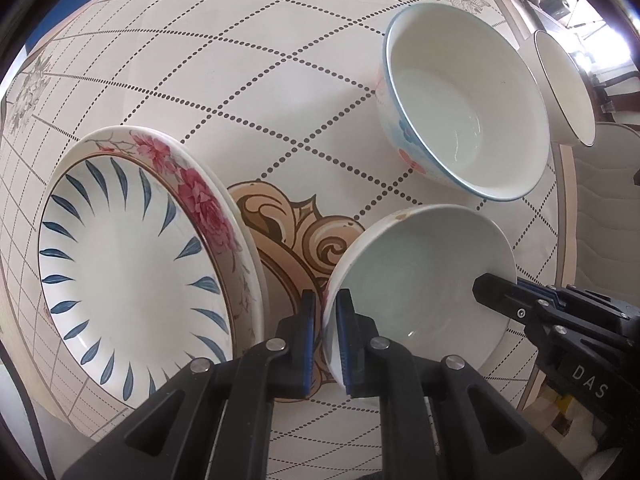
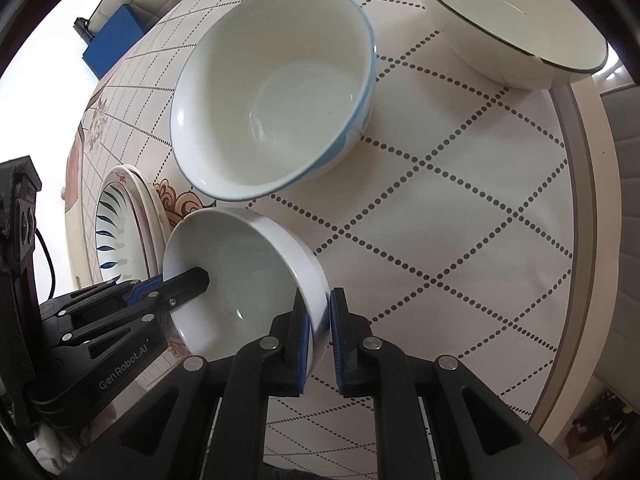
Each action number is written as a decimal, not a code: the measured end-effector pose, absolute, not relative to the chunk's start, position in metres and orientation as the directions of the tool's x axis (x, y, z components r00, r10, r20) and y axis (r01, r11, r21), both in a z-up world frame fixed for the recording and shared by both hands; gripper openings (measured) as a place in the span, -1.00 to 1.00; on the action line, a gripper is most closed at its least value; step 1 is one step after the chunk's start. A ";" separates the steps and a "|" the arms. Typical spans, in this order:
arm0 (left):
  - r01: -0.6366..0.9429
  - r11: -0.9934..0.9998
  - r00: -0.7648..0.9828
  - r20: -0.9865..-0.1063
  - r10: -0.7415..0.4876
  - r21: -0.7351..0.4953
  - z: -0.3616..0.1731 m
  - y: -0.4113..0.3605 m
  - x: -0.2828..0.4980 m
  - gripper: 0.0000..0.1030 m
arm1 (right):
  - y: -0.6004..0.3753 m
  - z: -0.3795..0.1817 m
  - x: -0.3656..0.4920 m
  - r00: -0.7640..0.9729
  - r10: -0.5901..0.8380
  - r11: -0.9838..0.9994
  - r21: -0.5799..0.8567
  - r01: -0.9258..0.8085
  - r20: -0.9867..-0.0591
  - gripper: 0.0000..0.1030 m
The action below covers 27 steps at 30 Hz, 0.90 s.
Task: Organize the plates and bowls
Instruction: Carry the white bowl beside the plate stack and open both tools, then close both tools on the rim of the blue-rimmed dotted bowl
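Note:
A small white bowl (image 1: 420, 276) (image 2: 244, 280) is held between both grippers, tilted, just above the table. My left gripper (image 1: 325, 344) is shut on its left rim; it shows in the right wrist view (image 2: 188, 284). My right gripper (image 2: 319, 332) is shut on the opposite rim, one finger inside the bowl; it shows in the left wrist view (image 1: 496, 292). A blue-rimmed bowl (image 1: 460, 100) (image 2: 276, 88) stands beyond it. A blue-leaf plate (image 1: 132, 272) (image 2: 116, 232) lies in a pink-flowered plate (image 1: 200, 196) at the left.
A white bowl with a dark rim (image 1: 564, 84) (image 2: 512, 16) stands at the far right near the table edge (image 2: 588, 200). The table (image 1: 240, 80) has a dotted diamond pattern. A blue box (image 2: 114, 40) and a chair (image 1: 600, 200) are beyond the table.

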<state>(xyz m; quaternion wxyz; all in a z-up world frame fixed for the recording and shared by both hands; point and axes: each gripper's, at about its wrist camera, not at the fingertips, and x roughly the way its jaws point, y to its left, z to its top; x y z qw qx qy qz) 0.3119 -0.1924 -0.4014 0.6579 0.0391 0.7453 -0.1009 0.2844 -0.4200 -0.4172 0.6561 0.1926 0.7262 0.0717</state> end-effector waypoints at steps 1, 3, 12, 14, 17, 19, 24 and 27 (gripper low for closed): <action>0.186 0.978 -0.129 -0.989 -0.075 -0.098 -0.398 -0.189 0.311 -0.77 | -0.423 -0.416 0.284 -0.066 0.387 0.909 0.368 0.195 -0.920 -0.74; 0.173 0.981 -0.105 -0.992 -0.071 -0.089 -0.388 -0.180 0.308 -0.66 | -0.428 -0.411 0.283 -0.064 0.391 0.905 0.371 0.207 -0.918 -0.59; 0.204 0.977 0.029 -0.997 -0.067 -0.060 -0.331 -0.173 0.314 -0.42 | -0.459 -0.365 0.290 0.052 0.368 0.905 0.370 0.208 -0.929 0.17; 0.207 0.976 0.028 -0.997 -0.072 -0.065 -0.329 -0.178 0.331 -0.42 | -0.463 -0.361 0.298 0.067 0.370 0.901 0.375 0.219 -0.927 0.17; 0.222 0.973 0.014 -0.998 -0.066 -0.061 -0.336 -0.189 0.365 -0.42 | -0.469 -0.363 0.313 0.074 0.370 0.892 0.376 0.250 -0.926 0.17; 0.247 0.968 0.000 -0.999 -0.044 -0.043 -0.339 -0.201 0.383 -0.42 | -0.471 -0.366 0.323 0.072 0.376 0.884 0.381 0.270 -0.924 0.17; 0.319 0.946 -0.067 -0.997 -0.044 -0.063 -0.356 -0.227 0.415 -0.42 | -0.467 -0.384 0.342 0.064 0.402 0.858 0.400 0.323 -0.913 0.17; 0.358 0.931 -0.108 -0.993 -0.040 -0.076 -0.369 -0.241 0.424 -0.42 | -0.466 -0.394 0.352 0.060 0.404 0.849 0.398 0.348 -0.913 0.17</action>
